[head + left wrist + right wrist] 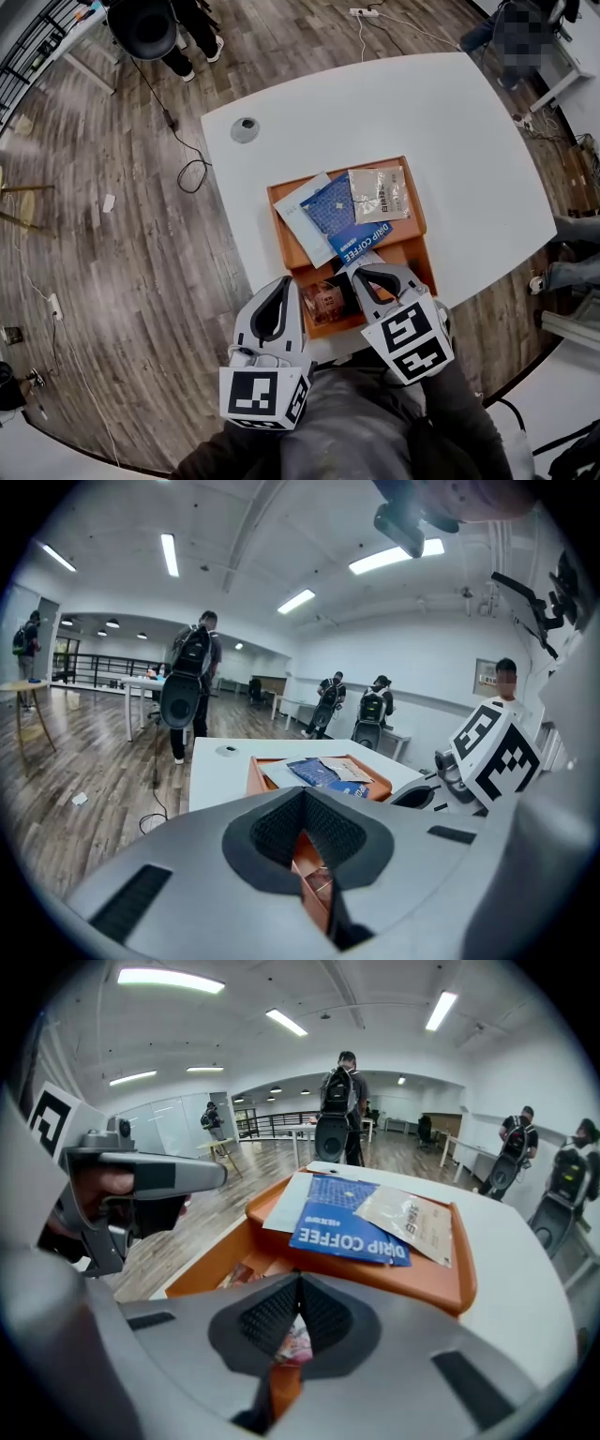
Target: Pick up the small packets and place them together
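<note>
An orange tray (281, 202) sits on the white table (441, 122). Its far part holds a white packet (302, 217), a blue grid packet (328, 204), a beige packet (378, 193) and a blue DRIP COFFEE packet (361, 239). Small reddish packets (326, 300) lie in the near compartment. My left gripper (281, 282) hovers shut at that compartment's left edge, nothing visible between its tips. My right gripper (360, 272) is shut, tips down in the compartment's right side. In the right gripper view (298, 1279) a pink small packet (292, 1340) shows under the jaws; whether it is pinched I cannot tell.
A round grey grommet (245, 129) is set in the table's far left corner. A cable (187, 159) trails over the wooden floor. Several people with backpacks (192, 682) stand around the room. The table's near edge runs just under my grippers.
</note>
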A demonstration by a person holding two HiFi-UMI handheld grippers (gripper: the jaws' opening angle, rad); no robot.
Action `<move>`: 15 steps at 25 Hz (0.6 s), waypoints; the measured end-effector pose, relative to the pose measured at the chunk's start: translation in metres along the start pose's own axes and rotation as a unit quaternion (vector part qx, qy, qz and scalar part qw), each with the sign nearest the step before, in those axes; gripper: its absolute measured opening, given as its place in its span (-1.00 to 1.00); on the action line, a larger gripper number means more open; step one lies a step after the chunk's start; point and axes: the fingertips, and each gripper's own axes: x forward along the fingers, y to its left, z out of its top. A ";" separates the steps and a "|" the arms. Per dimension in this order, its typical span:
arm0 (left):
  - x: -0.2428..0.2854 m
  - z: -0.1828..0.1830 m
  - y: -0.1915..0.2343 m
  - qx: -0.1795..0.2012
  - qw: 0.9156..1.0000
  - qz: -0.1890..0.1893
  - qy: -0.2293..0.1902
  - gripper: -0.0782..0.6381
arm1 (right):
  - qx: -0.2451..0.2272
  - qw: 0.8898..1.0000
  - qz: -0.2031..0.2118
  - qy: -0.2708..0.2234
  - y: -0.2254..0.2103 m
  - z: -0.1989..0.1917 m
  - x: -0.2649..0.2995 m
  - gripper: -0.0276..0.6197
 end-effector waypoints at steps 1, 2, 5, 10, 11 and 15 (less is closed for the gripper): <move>0.001 0.000 0.001 -0.002 1.000 0.001 0.000 -0.79 | -0.003 1.000 0.010 0.005 0.003 0.000 0.003 -0.90; 0.002 0.000 0.003 -0.003 1.000 0.002 0.000 -0.79 | -0.007 1.000 0.020 0.012 0.007 -0.001 0.006 -0.90; 0.003 -0.002 0.010 -0.009 1.000 0.008 0.002 -0.79 | -0.025 0.998 0.044 0.033 0.019 -0.006 0.016 -0.89; 0.002 -0.005 0.020 -0.018 1.000 0.017 0.005 -0.79 | -0.052 0.995 0.055 0.058 0.029 -0.012 0.028 -0.71; 0.002 -0.006 0.023 -0.020 1.000 0.018 0.006 -0.79 | -0.056 0.995 0.058 0.062 0.031 -0.013 0.030 -0.61; 0.003 -0.006 0.033 -0.025 0.999 0.023 0.008 -0.79 | -0.069 0.992 0.065 0.080 0.036 -0.015 0.042 -0.32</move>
